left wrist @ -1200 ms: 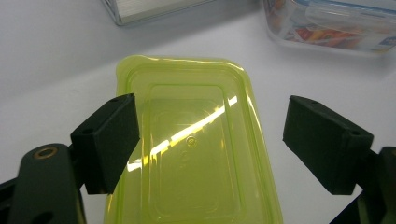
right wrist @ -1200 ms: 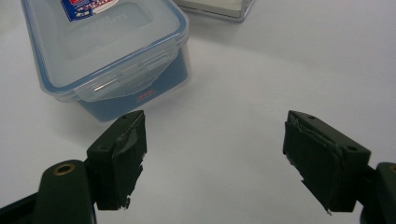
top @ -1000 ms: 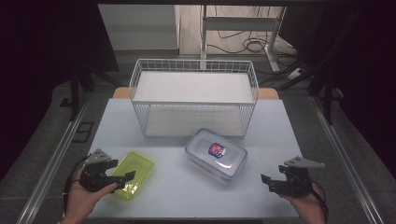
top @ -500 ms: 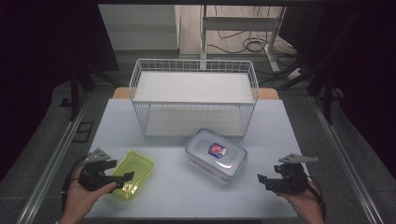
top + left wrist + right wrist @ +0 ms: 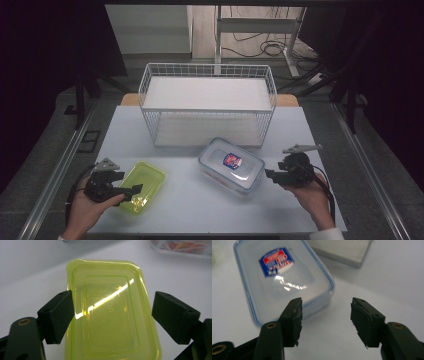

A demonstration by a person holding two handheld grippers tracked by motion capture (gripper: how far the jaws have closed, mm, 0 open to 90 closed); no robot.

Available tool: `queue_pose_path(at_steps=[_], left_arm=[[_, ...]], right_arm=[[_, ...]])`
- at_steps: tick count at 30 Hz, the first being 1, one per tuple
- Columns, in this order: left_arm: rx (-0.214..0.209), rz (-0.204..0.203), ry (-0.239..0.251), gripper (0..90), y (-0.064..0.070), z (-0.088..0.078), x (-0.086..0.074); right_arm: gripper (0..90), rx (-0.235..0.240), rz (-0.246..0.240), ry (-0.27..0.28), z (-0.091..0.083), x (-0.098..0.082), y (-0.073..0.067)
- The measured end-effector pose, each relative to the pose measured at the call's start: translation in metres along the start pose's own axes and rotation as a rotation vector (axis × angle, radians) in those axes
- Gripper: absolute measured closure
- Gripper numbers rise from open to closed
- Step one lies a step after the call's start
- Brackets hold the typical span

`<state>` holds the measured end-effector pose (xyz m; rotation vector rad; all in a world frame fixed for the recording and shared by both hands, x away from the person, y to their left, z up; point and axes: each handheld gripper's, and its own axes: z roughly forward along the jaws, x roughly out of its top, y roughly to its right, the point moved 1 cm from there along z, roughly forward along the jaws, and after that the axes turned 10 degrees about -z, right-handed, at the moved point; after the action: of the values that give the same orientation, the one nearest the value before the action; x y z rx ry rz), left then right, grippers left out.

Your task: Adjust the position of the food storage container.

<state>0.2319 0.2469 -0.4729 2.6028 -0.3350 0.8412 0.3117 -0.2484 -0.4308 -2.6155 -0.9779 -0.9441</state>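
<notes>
The green box (image 5: 140,185) is see-through, with round corners and a lid on top. It lies flat on the white table, near the front on the left. The clear box (image 5: 231,164) has a blue rim and a red and blue sticker on its lid. It lies flat too, turned a bit, near the middle.

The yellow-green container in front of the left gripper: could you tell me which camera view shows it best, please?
The left gripper view: the yellow-green container lies close up between that gripper's open jaws, rim and lid relief plain. The high view shows the container whole but small, at the table's left front. The right gripper view faces the clear container instead.
</notes>
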Motion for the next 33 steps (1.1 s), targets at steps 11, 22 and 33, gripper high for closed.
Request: queue_pose_path(at_steps=[11,22,33], left_arm=[[-0.003,0.012,-0.021,17.7,0.002,0.004,-0.003],[0.001,0.017,-0.035,17.7,0.000,0.008,-0.005],[0.013,0.041,-0.049,17.8,0.002,0.012,-0.005]], right_arm=[[59.4,0.003,-0.063,-0.064,0.051,0.061,-0.001],[88.8,-0.059,-0.225,-0.113,0.095,0.099,-0.006],[89.1,-0.066,-0.341,-0.175,0.128,0.106,-0.016]])
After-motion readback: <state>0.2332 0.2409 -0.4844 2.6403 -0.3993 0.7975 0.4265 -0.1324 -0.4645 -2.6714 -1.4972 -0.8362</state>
